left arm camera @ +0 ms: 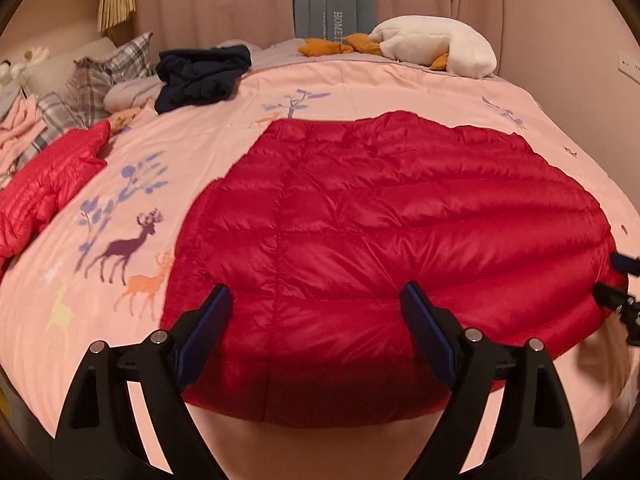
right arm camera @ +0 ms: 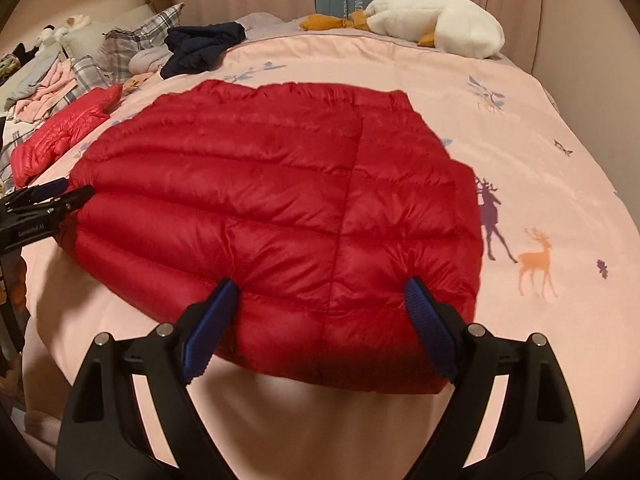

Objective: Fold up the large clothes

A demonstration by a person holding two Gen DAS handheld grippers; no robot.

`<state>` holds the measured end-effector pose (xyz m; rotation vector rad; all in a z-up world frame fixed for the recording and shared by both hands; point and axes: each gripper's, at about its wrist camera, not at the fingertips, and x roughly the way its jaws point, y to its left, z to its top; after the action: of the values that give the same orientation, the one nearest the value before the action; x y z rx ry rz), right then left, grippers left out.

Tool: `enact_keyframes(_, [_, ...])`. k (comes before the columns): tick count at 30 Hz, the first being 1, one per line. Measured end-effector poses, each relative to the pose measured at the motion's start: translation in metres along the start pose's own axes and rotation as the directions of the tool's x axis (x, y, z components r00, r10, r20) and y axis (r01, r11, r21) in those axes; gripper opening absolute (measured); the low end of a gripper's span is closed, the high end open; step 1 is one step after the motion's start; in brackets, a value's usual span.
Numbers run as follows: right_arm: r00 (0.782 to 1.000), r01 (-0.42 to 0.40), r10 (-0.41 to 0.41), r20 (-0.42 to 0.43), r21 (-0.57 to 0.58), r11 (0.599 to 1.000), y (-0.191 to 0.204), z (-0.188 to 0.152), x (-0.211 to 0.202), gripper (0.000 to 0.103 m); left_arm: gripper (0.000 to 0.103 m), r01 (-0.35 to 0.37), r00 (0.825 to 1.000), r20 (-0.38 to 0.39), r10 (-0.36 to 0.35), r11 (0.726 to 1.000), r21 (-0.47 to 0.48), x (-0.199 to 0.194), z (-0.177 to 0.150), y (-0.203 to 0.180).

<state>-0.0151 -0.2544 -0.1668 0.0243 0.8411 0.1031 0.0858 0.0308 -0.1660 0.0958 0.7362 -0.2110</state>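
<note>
Left wrist view first: red down jacket [left arm camera: 380, 216] lies flat on the pink deer-print bed cover [left arm camera: 120, 184], filling the centre and right of the frame as a compact quilted block with no sleeve sticking out. I judge the side folds are done and a final fold of the near hem toward the far edge is left. Left tongs [left arm camera: 316, 304] stand wide apart over the near edge at lower centre, released and holding nothing; whether the blue pads brush the fabric I cannot tell. At the right edge the right tongs [left arm camera: 624, 280] show only in part, close beside the jacket's side.

Right wrist view: the same red down jacket [right arm camera: 280, 208] sits centre left, its near hem at lower centre. Right tongs [right arm camera: 320, 300] gape wide over that hem, gripping nothing, the blue tips seeming to rest on the quilting. At the left edge the left tongs [right arm camera: 60, 196] point at the jacket's side, tips just beside it. A second, lighter red jacket [right arm camera: 60, 136], a dark garment [right arm camera: 200, 46] and a white plush goose [right arm camera: 440, 22] lie further back.
</note>
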Motion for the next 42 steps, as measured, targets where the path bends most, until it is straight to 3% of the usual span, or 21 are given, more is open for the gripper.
enact_keyframes(6, [0.999,-0.039,0.039,-0.003,0.039,0.998,-0.005,0.006,-0.01,0.088,0.088,-0.003,1.0,-0.008,0.003,1.0,0.01,0.0,0.003,-0.001])
enact_keyframes(10, [0.991,-0.13,0.127,0.043,0.074,0.989,-0.012,0.023,-0.019,0.088,0.088,-0.006,1.0,-0.007,0.006,1.0,0.006,-0.002,0.008,0.001])
enact_keyframes(18, [0.977,-0.195,0.192,0.092,0.026,0.98,-0.005,0.099,0.008,0.088,0.088,-0.016,1.0,-0.012,0.015,0.997,-0.075,0.002,0.025,0.015])
enact_keyframes(26, [0.967,-0.256,0.256,-0.013,-0.052,0.965,0.021,0.163,0.078,0.088,0.088,-0.026,1.0,0.011,0.027,0.993,-0.115,0.006,0.048,0.028])
enact_keyframes(32, [0.966,-0.256,0.244,-0.084,-0.181,0.95,0.049,0.2,0.124,0.087,0.089,-0.01,1.0,0.008,0.011,0.992,-0.122,0.013,0.056,0.032])
enact_keyframes(36, [0.936,-0.353,0.335,-0.111,-0.251,0.901,0.069,0.221,0.134,0.086,0.089,0.004,1.0,0.001,-0.004,0.993,-0.115,0.018,0.06,0.031])
enact_keyframes(38, [0.919,-0.388,0.348,-0.184,-0.284,0.877,0.079,0.225,0.147,0.085,0.089,0.009,1.0,-0.002,-0.009,0.994,-0.11,0.02,0.062,0.029])
enact_keyframes(40, [0.902,-0.415,0.341,-0.265,-0.315,0.853,0.088,0.223,0.16,0.059,0.089,0.013,1.0,-0.002,-0.013,0.994,-0.108,0.021,0.064,0.028])
enact_keyframes(41, [0.896,-0.422,0.334,-0.292,-0.33,0.844,0.093,0.221,0.163,0.031,0.089,0.017,1.0,-0.001,-0.017,0.994,-0.108,0.022,0.064,0.027])
enact_keyframes(42, [0.889,-0.44,0.346,-0.301,-0.35,0.827,0.098,0.219,0.162,0.014,0.089,0.019,1.0,-0.001,-0.019,0.994,-0.108,0.023,0.065,0.027])
